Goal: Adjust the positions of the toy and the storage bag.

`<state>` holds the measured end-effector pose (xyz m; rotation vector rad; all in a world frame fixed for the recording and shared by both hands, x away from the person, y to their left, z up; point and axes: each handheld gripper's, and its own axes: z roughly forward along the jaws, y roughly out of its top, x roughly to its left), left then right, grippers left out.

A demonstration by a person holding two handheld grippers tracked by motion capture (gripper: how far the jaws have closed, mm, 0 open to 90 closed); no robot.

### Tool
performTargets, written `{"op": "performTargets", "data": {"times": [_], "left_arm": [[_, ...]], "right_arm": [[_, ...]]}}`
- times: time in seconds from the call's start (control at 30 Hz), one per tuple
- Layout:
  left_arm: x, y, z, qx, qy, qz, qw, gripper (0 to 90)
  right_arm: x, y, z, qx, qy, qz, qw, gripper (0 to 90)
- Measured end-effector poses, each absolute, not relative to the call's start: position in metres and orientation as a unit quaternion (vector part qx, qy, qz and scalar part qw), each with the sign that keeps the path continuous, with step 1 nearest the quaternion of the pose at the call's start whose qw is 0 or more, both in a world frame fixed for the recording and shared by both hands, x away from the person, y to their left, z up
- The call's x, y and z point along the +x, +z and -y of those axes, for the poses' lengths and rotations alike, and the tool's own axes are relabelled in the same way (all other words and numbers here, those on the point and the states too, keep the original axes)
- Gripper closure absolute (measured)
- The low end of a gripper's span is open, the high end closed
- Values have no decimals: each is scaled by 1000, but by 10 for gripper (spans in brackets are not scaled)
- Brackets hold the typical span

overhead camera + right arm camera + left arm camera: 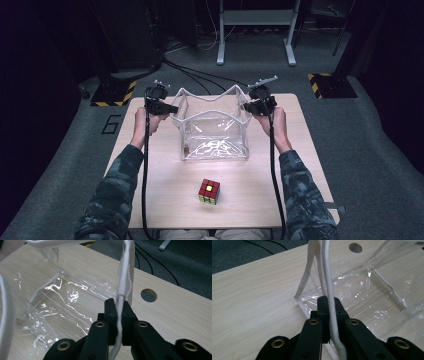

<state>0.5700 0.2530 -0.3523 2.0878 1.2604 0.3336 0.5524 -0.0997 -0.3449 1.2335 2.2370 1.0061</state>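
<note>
Jaws of the left gripper [329, 307] are clamped on a white cord handle [327, 277]; the right gripper [119, 308] pinches the matching cord [122, 307] on the far side. Between the two grippers stands the clear plastic bag [215, 132], mouth pulled wide, its base on the table [165, 190]. It looks light, floppy and slick, so the woven cords seem the surest hold. Nearer the person, well apart from both grippers, sits a puzzle cube [209, 191].

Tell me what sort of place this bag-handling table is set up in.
Probably a lab or recording workspace, not a home. A small wooden table stands on grey carpet among trailing black cables, yellow-and-black hazard-striped stand bases sit on the floor, and a white metal frame stands behind.
</note>
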Motion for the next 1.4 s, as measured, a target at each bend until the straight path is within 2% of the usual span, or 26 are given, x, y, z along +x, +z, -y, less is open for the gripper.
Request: {"op": "performTargets", "data": {"times": [0.57,0.63,0.67,0.77,0.83,0.87,0.93,1.0,1.07,1.2,1.4], "left_arm": [[579,-370,-271,786,109,-510,331,875],[580,-370,-271,785,108,-509,335,847],[580,-370,-271,785,109,-510,334,800],[578,-368,-269,784,113,-511,334,597],[576,-366,-269,783,119,-510,336,473],[575,-364,-269,783,119,-508,339,432],[572,-361,-269,782,119,-502,349,346],[569,-357,-268,784,126,-496,353,284],[566,-353,-268,785,134,-491,354,220],[560,-348,-269,784,139,-486,361,147],[548,-339,-273,771,141,-490,383,68]], "right_arm": [[565,-358,82,445,354,-803,179,860],[565,-359,82,447,356,-802,174,854],[565,-359,82,447,357,-802,173,846],[564,-358,82,446,360,-801,172,784],[562,-357,81,445,364,-799,175,689],[562,-356,81,441,366,-801,175,658],[560,-353,81,441,370,-799,173,540],[557,-351,82,442,374,-797,172,445],[554,-348,84,447,378,-789,185,268],[548,-342,90,444,386,-787,185,168],[534,-335,98,434,398,-788,179,117]]}}
